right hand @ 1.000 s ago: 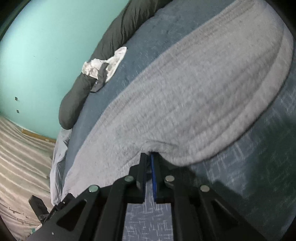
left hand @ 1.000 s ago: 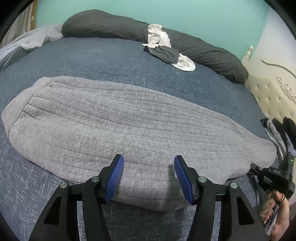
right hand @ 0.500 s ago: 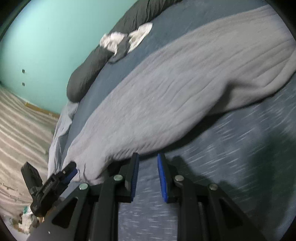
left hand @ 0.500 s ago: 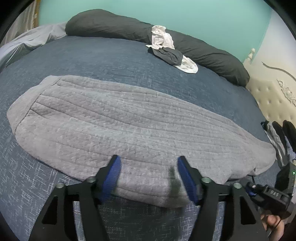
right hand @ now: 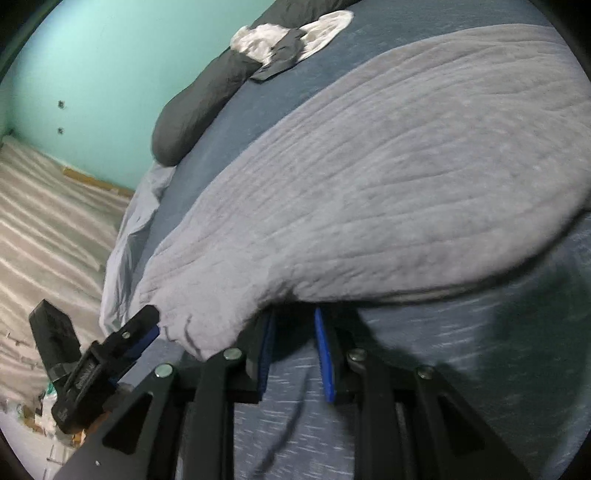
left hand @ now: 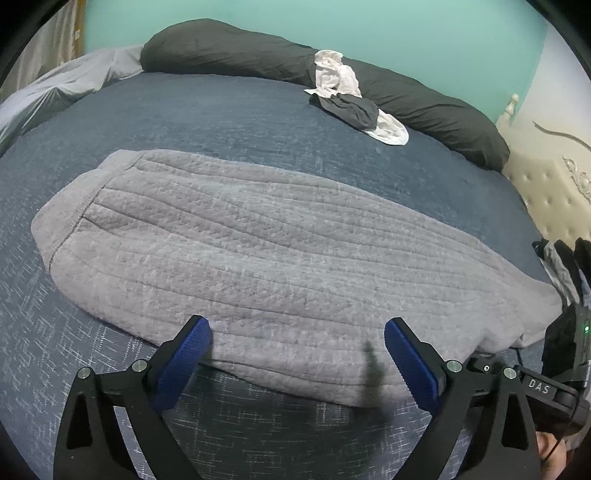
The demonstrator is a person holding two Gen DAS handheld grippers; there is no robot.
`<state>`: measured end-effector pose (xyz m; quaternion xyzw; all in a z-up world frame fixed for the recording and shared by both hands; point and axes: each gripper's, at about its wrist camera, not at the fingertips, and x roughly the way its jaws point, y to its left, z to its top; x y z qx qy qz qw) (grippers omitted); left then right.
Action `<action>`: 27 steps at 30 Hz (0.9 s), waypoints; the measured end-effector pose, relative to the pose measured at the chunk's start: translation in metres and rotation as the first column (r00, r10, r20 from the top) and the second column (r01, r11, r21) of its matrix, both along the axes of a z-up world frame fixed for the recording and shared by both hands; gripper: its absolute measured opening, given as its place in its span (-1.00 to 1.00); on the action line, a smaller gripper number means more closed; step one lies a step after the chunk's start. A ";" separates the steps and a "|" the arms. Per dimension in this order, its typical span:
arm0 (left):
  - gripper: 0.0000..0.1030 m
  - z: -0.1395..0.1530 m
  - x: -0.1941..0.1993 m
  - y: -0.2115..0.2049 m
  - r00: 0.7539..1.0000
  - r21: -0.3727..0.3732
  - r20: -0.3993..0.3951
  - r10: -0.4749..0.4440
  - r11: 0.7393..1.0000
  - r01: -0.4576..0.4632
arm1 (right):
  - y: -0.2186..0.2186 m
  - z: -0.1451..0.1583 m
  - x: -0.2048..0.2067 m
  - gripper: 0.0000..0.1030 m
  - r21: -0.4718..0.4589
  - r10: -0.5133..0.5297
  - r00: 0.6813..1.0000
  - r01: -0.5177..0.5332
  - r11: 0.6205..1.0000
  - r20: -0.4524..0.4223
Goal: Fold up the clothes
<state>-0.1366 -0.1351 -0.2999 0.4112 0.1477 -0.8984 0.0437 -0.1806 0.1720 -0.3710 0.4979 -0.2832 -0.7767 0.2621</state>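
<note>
**Inspector:** Grey quilted garment (left hand: 280, 258), ribbed in long stitched lines, lies flat on the dark blue woven bedspread (left hand: 229, 114). Left wrist view: a turquoise wall (left hand: 406, 33) stands behind the bed, a long charcoal bolster pillow (left hand: 424, 103) runs along the far edge, and a small heap of white and black clothes (left hand: 347, 99) rests against it. A cream tufted headboard (left hand: 550, 199) shows at the right.

**Clerk:** Orientation of the garment?

**Inspector:** Its long axis runs left to right across the frame, the banded hem end at the left, the narrower end at the right. The left gripper (left hand: 297, 350) hovers over the near edge; its jaws have just been opening and stand wide apart, released, pads clear of the cloth.

**Clerk:** And the right wrist view?

**Inspector:** Same garment (right hand: 388, 177), axis slanting from lower left to upper right. Pale striped flooring (right hand: 48, 229) lies beyond the bed, and a light grey sheet (right hand: 125, 243) hangs at its side. The right gripper (right hand: 293, 343) sits at the garment's near edge, jaws slightly parted; nothing is pinched between the blue pads (right hand: 325, 354). The picture is blurred.
</note>
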 end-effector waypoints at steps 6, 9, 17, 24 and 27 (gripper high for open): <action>0.90 0.005 0.002 -0.010 1.000 0.011 -0.017 0.024 1.000 -0.024 | -0.016 0.009 0.002 -0.58 -0.030 0.067 0.996 -0.069 0.997 -0.056; 0.90 0.005 0.002 -0.009 1.000 0.014 -0.016 0.022 1.000 -0.021 | -0.007 0.000 -0.002 -0.56 -0.044 0.022 1.000 -0.022 0.999 -0.017; 0.90 0.005 0.003 -0.008 1.000 0.019 -0.018 0.016 1.000 -0.016 | 0.015 -0.005 -0.009 0.00 -0.155 -0.078 0.997 0.077 0.985 0.000; 0.90 0.005 0.003 -0.008 1.000 0.014 -0.019 0.017 1.000 -0.016 | 0.031 -0.004 -0.005 -0.36 -0.273 -0.098 0.994 0.081 0.959 -0.050; 0.90 0.005 0.003 -0.009 1.000 0.016 -0.017 0.018 1.000 -0.018 | 0.030 -0.007 -0.009 -0.60 -0.298 -0.114 0.992 0.095 0.950 -0.048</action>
